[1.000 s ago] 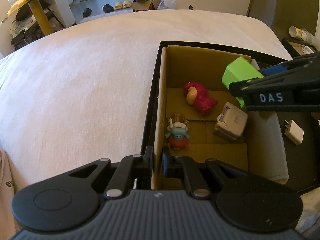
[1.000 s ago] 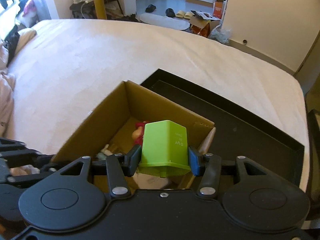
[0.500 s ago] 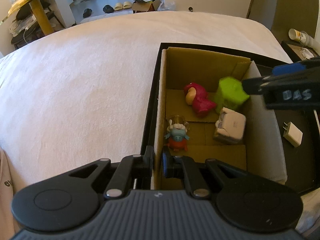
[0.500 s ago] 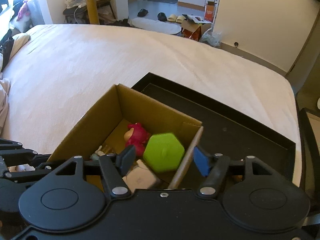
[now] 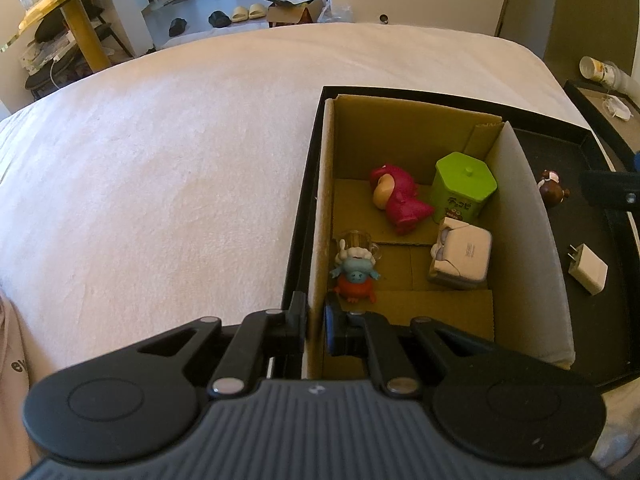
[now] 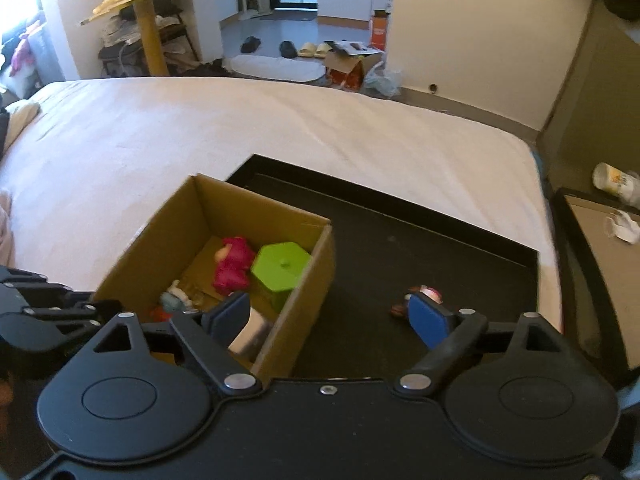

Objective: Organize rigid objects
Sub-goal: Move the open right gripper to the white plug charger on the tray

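Note:
The open cardboard box (image 5: pixel 524 240) stands in a black tray (image 5: pixel 600 224) on the bed. In it are a green hexagonal tin (image 5: pixel 464 188) upright at the far right, a pink figure (image 5: pixel 396 200), a white case (image 5: pixel 460 254) and a blue-and-red figurine (image 5: pixel 356 272). My left gripper (image 5: pixel 316 326) is shut on the box's near left wall. My right gripper (image 6: pixel 328 316) hangs above the box's right wall (image 6: pixel 308 292), its jaws opening with nothing between the pads. The tin (image 6: pixel 280 266) sits below and ahead of it. A brown figurine (image 6: pixel 420 296) and a white plug (image 5: pixel 588 270) lie on the tray.
White bedding (image 5: pixel 180 160) spreads to the left and beyond the tray. A bedside stand (image 6: pixel 596 260) with a paper cup (image 6: pixel 612 178) is at the right. Beyond the bed are a floor with slippers (image 6: pixel 312 49) and a yellow table (image 6: pixel 148 28).
The right gripper let go of the green tin, which now stands inside the box. Its jaws spread wide and it drew back to the right over the tray. The left gripper stayed put.

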The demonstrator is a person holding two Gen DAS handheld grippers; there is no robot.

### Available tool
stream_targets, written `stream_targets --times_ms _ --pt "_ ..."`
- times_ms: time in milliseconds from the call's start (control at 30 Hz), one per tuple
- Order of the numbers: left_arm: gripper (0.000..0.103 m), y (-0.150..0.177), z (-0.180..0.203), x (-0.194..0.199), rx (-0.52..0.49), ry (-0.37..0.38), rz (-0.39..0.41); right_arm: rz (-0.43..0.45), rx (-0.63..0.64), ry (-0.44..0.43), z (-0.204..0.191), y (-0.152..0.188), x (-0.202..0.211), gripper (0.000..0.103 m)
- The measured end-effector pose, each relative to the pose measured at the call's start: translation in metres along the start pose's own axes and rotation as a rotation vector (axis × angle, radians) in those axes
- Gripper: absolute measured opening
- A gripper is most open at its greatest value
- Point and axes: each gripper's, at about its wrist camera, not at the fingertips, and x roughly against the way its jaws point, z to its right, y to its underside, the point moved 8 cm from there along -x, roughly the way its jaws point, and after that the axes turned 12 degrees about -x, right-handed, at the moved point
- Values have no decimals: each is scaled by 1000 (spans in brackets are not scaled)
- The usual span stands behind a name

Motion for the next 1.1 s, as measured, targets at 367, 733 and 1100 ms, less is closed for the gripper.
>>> stream_targets --times_ms 367,733,1100 --pt "9 0 2 2 -5 -19 -6 4 -89 -40 34 11 0 89" --pt "9 -2 6 2 -14 -43 -17 15 -107 -41 66 22 0 93" --pt "9 -3 8 0 -26 -59 -30 7 -125 -94 87 39 -8 94"
